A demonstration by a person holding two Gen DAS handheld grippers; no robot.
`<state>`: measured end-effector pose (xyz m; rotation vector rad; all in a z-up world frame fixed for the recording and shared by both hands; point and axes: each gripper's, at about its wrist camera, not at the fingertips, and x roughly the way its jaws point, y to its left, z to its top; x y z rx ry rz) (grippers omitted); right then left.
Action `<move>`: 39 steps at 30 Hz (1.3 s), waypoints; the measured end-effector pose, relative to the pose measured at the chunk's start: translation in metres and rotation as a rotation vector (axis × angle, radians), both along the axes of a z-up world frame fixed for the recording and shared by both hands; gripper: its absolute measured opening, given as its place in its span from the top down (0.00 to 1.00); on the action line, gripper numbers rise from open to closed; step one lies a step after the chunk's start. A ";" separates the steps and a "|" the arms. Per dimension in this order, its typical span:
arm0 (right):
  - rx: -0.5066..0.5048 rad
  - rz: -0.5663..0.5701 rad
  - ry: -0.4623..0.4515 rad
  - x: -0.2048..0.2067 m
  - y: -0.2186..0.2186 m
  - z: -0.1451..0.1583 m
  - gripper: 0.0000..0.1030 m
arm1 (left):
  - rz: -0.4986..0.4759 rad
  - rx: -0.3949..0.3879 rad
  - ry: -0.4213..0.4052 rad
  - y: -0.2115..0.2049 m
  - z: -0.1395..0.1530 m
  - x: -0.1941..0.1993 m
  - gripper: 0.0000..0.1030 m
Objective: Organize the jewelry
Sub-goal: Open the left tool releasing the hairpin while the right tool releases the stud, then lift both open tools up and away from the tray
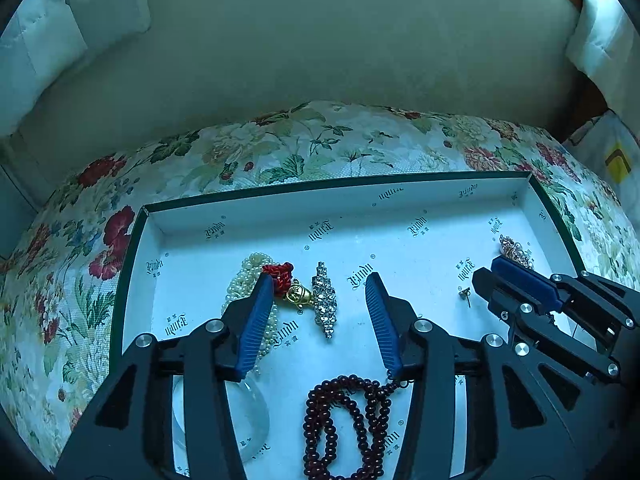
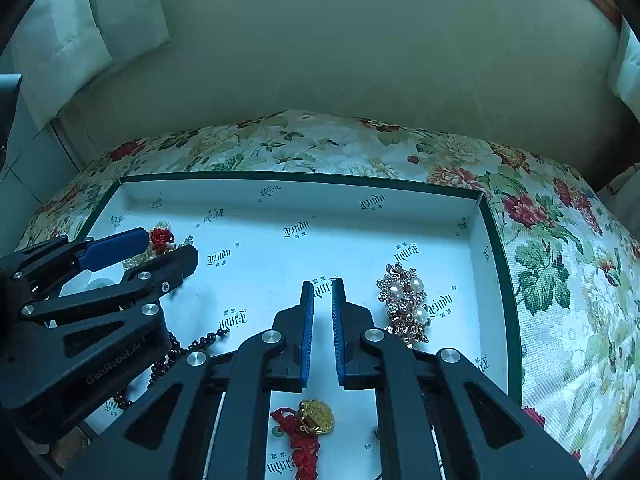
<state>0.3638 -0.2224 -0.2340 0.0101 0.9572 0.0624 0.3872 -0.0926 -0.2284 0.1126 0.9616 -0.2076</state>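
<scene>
Both tools over white box (image 1: 160,224) on flowered cushion (image 1: 304,140). Left tool (image 1: 320,284) apart — nothing held; beads (image 1: 344,420) below it. Right tool (image 2: 322,290) a little apart — empty, brooch (image 2: 404,300) just beside.

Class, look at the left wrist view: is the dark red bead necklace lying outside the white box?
No, the bead necklace lies inside the white box.

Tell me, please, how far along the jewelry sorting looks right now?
Largely done, it seems: the pearl strand, rhinestone clip, dark bead necklace, pearl brooch and gold heart charm already lie in the box. Nothing is in hand: the left gripper and right gripper are open. Whether anything remains outside isn't visible.
</scene>
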 end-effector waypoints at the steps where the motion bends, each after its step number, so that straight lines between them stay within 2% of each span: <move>1: 0.002 -0.007 -0.009 -0.001 0.000 0.002 0.57 | 0.004 0.004 0.001 0.000 0.000 0.000 0.54; 4: -0.003 -0.013 -0.029 -0.004 -0.001 0.005 0.51 | 0.015 -0.005 0.005 0.003 -0.001 -0.001 0.52; 8: 0.000 -0.015 -0.028 -0.007 -0.001 0.004 0.50 | 0.020 0.002 -0.003 0.005 -0.001 -0.004 0.47; 10: -0.001 -0.018 -0.030 -0.009 -0.001 0.004 0.50 | 0.024 0.008 -0.005 0.006 -0.001 -0.005 0.42; 12: 0.001 -0.024 -0.032 -0.011 -0.003 0.005 0.50 | 0.035 0.010 -0.013 0.008 0.000 -0.007 0.32; 16: -0.005 -0.041 -0.049 -0.018 -0.005 0.008 0.38 | 0.048 0.022 -0.032 0.012 0.002 -0.012 0.24; 21: -0.010 -0.054 -0.063 -0.026 -0.007 0.011 0.30 | 0.059 0.039 -0.054 0.015 0.006 -0.020 0.12; 24: -0.009 -0.066 -0.079 -0.032 -0.009 0.013 0.26 | 0.061 0.048 -0.068 0.017 0.008 -0.025 0.11; 30: -0.003 -0.080 -0.083 -0.039 -0.011 0.014 0.25 | 0.073 0.067 -0.073 0.020 0.011 -0.031 0.10; 39: -0.002 -0.100 -0.103 -0.061 -0.009 0.022 0.23 | 0.072 0.034 -0.076 0.025 0.022 -0.055 0.10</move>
